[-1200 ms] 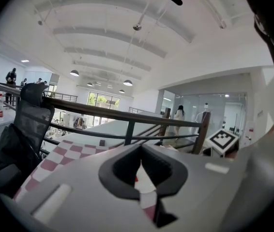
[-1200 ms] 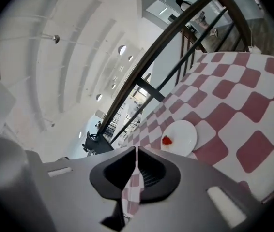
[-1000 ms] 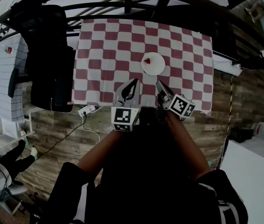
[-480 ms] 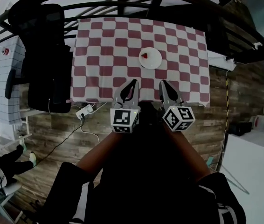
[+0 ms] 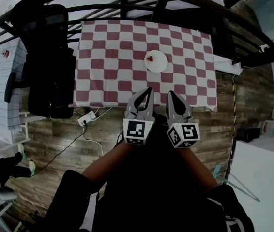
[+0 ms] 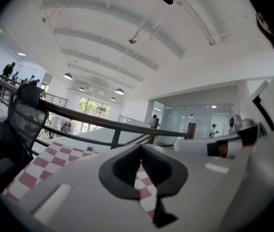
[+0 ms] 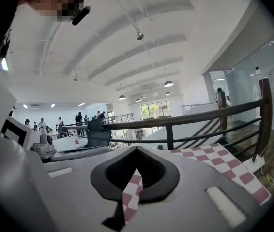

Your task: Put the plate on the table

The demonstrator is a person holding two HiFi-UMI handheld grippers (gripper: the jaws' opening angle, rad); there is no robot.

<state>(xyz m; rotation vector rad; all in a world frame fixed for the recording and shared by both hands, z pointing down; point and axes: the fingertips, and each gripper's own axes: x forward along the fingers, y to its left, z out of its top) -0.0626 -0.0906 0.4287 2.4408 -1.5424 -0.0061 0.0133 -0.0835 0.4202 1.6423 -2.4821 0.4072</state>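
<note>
White round plate (image 5: 158, 63) flat on checked tabletop (image 5: 108, 47) ahead of tongs, no long axis; red bit (image 5: 150, 58), perhaps food, on it. Left tongs (image 5: 148, 92) and right tongs (image 5: 172, 95) clenched, empty.

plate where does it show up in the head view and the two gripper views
Head view: the white plate sits near the middle of the checkered tablecloth, with a small red thing on its left part.
Left gripper view: not in it; only the cloth shows, at lower left.
Right gripper view: not in it; the cloth shows at lower right.
Shared landmark: the checkered tablecloth.
</note>
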